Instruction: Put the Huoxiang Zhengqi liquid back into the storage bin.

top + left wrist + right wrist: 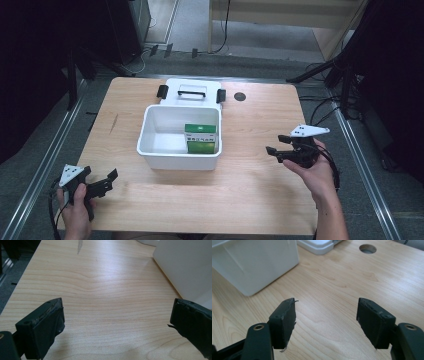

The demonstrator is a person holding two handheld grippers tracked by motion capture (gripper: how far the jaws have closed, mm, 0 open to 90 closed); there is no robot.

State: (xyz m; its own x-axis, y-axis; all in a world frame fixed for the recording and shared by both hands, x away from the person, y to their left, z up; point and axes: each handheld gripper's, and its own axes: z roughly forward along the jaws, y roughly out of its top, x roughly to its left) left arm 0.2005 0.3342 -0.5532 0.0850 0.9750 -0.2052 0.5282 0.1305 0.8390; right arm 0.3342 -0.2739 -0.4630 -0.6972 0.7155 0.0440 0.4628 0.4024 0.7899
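Jaws spread wide and empty on both the left gripper (102, 184) and the right gripper (280, 151), each hovering over bare tabletop (250, 190) to either side of the white bin (150, 131). Green box (200, 138) already standing inside that bin, against its right wall, so packing looks done. Likely left: fitting the white lid (191, 91), lying just behind the bin.

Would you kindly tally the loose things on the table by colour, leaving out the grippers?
White: 2, the open bin and its lid
Green: 1, the box inside the bin
Total: 3
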